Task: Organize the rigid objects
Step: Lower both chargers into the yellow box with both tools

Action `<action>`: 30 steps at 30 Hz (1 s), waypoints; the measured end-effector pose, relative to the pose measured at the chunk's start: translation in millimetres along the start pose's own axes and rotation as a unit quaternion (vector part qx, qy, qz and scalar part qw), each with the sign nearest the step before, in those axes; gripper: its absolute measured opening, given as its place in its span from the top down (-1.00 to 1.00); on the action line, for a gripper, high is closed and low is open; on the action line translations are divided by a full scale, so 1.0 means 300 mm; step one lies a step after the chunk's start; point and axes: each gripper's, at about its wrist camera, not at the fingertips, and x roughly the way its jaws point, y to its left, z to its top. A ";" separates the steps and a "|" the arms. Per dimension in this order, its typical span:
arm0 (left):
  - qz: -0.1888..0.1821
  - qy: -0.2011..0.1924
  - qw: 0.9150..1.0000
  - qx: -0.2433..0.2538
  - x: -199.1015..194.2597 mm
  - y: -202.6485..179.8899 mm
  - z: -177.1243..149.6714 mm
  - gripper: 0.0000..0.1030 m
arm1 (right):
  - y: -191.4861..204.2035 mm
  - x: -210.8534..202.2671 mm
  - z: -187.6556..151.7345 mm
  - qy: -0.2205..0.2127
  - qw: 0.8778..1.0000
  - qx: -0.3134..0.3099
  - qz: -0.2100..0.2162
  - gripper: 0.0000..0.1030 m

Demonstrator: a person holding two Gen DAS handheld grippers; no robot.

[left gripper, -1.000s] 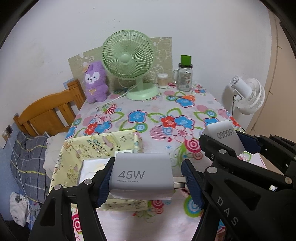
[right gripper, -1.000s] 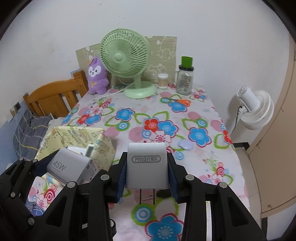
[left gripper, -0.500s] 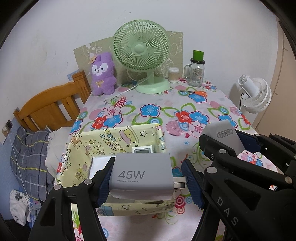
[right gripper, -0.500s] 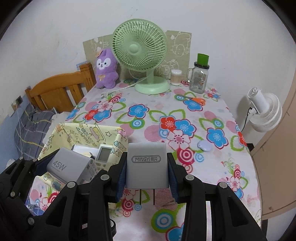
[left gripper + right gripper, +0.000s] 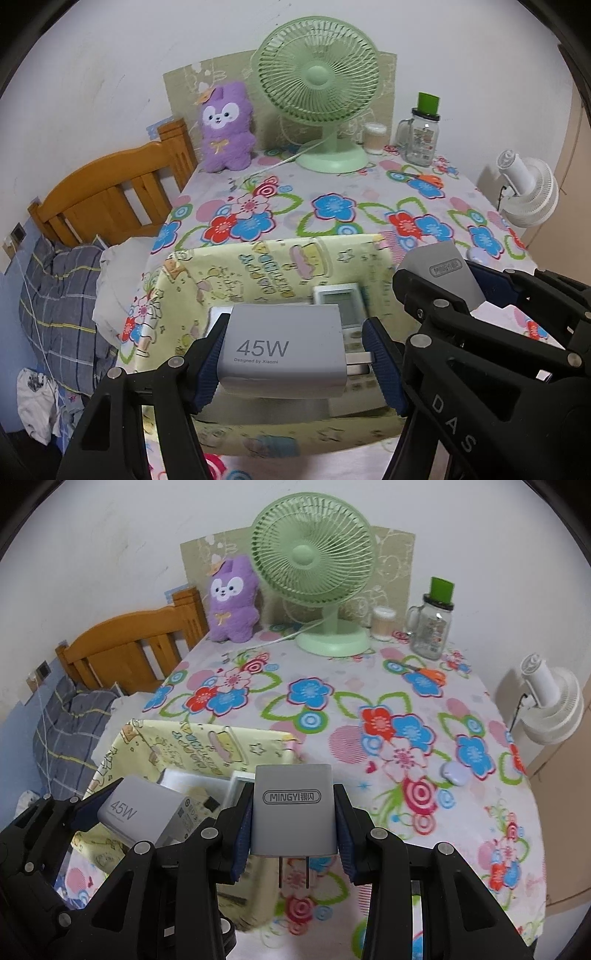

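Remote (image 5: 341, 299) in storage box (image 5: 258, 273); fan (image 5: 317, 74) behind.

The left gripper (image 5: 295, 360) is showing matte black, angular linkage arms studded with round silver screw heads, and its fingers (image 5: 210, 362) are wearing dark blue ribbed pads. The right gripper (image 5: 293, 821) is wearing the same black frame, silver fasteners and blue ribbed pads. Seen from the left wrist camera, its black body is bearing the pale letters "DAS".

Green fan (image 5: 318, 74) beside purple plush (image 5: 226, 129) — glass jar (image 5: 433, 626); wooden headboard (image 5: 110, 192).
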 end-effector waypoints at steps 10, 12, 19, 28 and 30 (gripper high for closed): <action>0.008 0.021 1.000 -0.019 0.076 0.114 -0.017 -0.40 | 0.111 0.095 0.023 0.016 0.999 -0.032 0.019 0.17; 0.011 0.024 0.999 -0.025 0.085 0.139 -0.023 -0.40 | 0.132 0.112 0.023 0.025 0.999 -0.033 0.035 0.17; 0.004 0.049 0.998 -0.037 0.141 0.201 -0.046 -0.40 | 0.192 0.191 0.019 0.049 0.996 -0.041 0.061 0.17; 0.003 0.045 0.999 -0.020 0.150 0.182 -0.043 -0.43 | 0.200 0.225 0.024 0.043 0.997 -0.052 0.041 0.15; 0.000 0.043 0.999 -0.019 0.149 0.180 -0.042 -0.49 | 0.194 0.224 0.026 0.043 0.997 -0.051 0.044 0.13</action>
